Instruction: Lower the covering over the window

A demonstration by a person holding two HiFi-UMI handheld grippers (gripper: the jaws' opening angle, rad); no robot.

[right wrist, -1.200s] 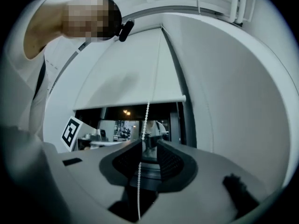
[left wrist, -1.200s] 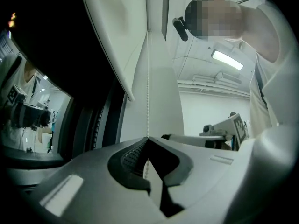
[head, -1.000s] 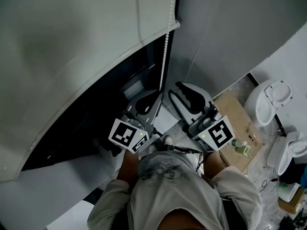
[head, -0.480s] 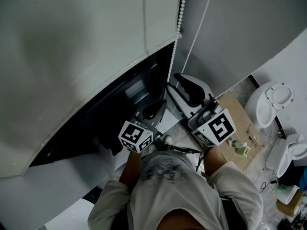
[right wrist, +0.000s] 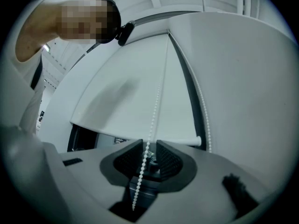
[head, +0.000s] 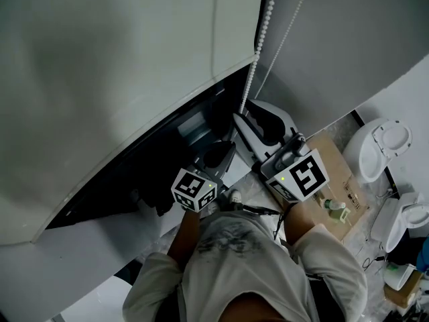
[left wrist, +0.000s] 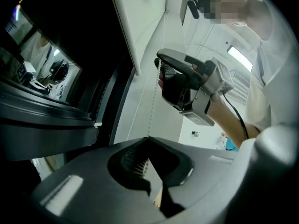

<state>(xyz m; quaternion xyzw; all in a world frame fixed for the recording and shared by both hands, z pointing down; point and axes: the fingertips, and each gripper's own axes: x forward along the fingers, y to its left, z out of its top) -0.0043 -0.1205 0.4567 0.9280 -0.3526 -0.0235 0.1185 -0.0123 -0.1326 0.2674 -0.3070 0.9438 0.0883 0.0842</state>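
Note:
A white roller blind (head: 120,79) hangs partway over the dark window (head: 167,149). Its white bead chain (head: 258,45) drops at the blind's right edge, and a second strand (head: 291,25) runs beside it. My right gripper (head: 244,111) points up at the chain. In the right gripper view the chain (right wrist: 156,101) runs down between the pads of my right gripper (right wrist: 149,143). The jaws are closing, and a gap still shows on each side of the beads. My left gripper (head: 228,146) is shut on nothing, just left of the chain (left wrist: 154,106), below the blind (left wrist: 140,13).
A grey wall (head: 348,39) stands right of the window. White toilet bowls (head: 379,146) sit on the floor at the right, beside flat cardboard (head: 335,180) with a small bottle (head: 335,208) on it. The person's torso fills the bottom of the head view.
The blind's bottom corner sits lower in the picture than a second ago. Both grippers have shifted slightly up and right, toward the chain.

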